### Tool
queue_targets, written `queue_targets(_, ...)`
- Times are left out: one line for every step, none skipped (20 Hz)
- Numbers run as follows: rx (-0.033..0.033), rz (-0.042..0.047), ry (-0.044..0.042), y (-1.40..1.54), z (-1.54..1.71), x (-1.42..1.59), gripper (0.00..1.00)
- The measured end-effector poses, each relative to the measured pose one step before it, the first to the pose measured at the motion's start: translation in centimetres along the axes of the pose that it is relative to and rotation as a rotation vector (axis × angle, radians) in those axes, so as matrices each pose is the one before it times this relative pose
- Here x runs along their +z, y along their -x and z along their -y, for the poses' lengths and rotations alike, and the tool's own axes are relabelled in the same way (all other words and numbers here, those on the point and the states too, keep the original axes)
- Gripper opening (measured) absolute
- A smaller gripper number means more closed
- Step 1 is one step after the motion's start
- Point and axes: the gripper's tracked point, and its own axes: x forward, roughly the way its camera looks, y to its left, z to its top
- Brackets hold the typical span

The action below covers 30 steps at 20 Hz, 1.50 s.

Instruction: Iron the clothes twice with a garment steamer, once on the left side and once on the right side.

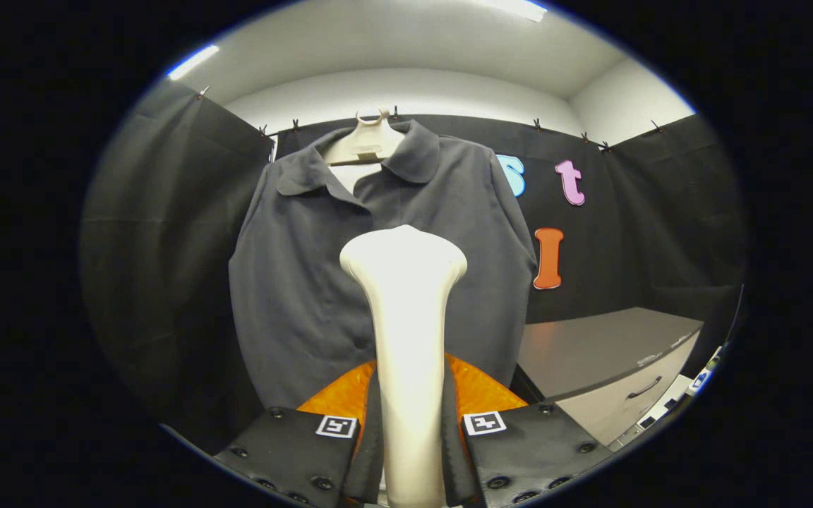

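A dark grey collared shirt hangs on a pale hanger against the black booth wall, straight ahead of me. My gripper is shut on the cream handle of the garment steamer, both fingers pressing its sides. The steamer stands upright between the fingers, and its wide head sits in front of the middle of the shirt, over the button line. Whether the head touches the cloth cannot be told. The lower middle of the shirt is hidden behind the steamer.
A grey cabinet with a drawer handle stands to the right of the shirt, below its hem level. Black cloth walls close in on the left and right. Orange parts of the gripper show behind the fingers.
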Motion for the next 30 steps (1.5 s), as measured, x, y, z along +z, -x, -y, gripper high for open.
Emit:
queue_targets(0.01437, 0.01030, -0.00028, -0.392, -0.779, 0.781, 0.41)
queue_targets(0.01902, 0.00765, -0.00081, -0.202, -1.051, 0.668, 0.41)
queue_targets(0.01868, 0.01005, -0.00238, -0.445, -0.866, 0.875, 0.41)
queue_targets(0.01983, 0.01182, -0.00518, -0.536, -1.027, 0.744, 0.41)
queue_targets(0.01948, 0.01134, -0.00410, -0.539, -0.720, 0.762, 0.41)
queue_targets(0.02026, 0.00808, -0.00402, -0.510, -0.861, 0.402, 0.41)
queue_targets(0.01806, 0.00487, -0.00689, -0.446, -0.791, 0.419, 0.41)
queue_targets(0.01296, 0.00153, -0.00525, -0.608, -0.551, 0.376, 0.41)
queue_targets(0.00734, -0.00063, 0.00130, -0.705, -0.480, 0.172, 0.41)
queue_targets(0.00637, -0.00104, 0.00528, -0.737, -0.390, 0.260, 0.41)
queue_targets(0.00460, -0.00044, 0.00792, -0.816, -0.389, 0.130, 0.41)
queue_targets(0.00478, -0.00313, 0.00749, -0.667, -0.272, 0.027, 0.41)
queue_targets(0.00311, -0.00298, 0.00708, -0.540, -0.257, -0.072, 0.41)
queue_targets(-0.00115, -0.00160, 0.00719, -0.373, -0.203, -0.055, 0.41)
queue_targets(-0.00444, 0.00606, 0.00898, -0.282, -0.089, -0.050, 0.41)
queue_targets(-0.00504, 0.00551, 0.01036, -0.090, -0.003, -0.090, 0.41)
queue_targets(-0.00469, 0.00019, 0.00885, 0.033, 0.045, -0.111, 0.41)
queue_targets(-0.00225, 0.00193, 0.00646, 0.086, -0.007, -0.170, 0.41)
queue_targets(0.00162, 0.00131, 0.00394, 0.033, 0.004, -0.195, 0.41)
queue_targets(0.00318, -0.00062, 0.00027, -0.048, 0.022, -0.084, 0.41)
queue_targets(0.00400, -0.00565, -0.00103, -0.020, 0.041, -0.280, 0.41)
queue_targets(0.00562, -0.00935, -0.00251, 0.206, -0.062, -0.391, 0.41)
queue_targets(0.00658, -0.01116, -0.00162, 0.252, -0.090, -0.479, 0.41)
queue_targets(0.00385, -0.01192, -0.00036, 0.336, -0.035, -0.625, 0.41)
queue_targets(0.00050, -0.01053, 0.00115, 0.147, 0.090, -0.522, 0.41)
queue_targets(0.00181, -0.01017, 0.00005, 0.145, 0.024, -0.490, 0.41)
queue_targets(0.00549, -0.01871, -0.00240, 0.060, -0.037, -0.774, 0.41)
queue_targets(0.00831, -0.02169, -0.00298, -0.033, -0.167, -0.771, 0.41)
queue_targets(0.00481, -0.00737, 0.00056, 0.114, -0.082, -0.516, 0.41)
queue_targets(0.00040, -0.01111, 0.00293, 0.113, 0.089, -0.555, 0.41)
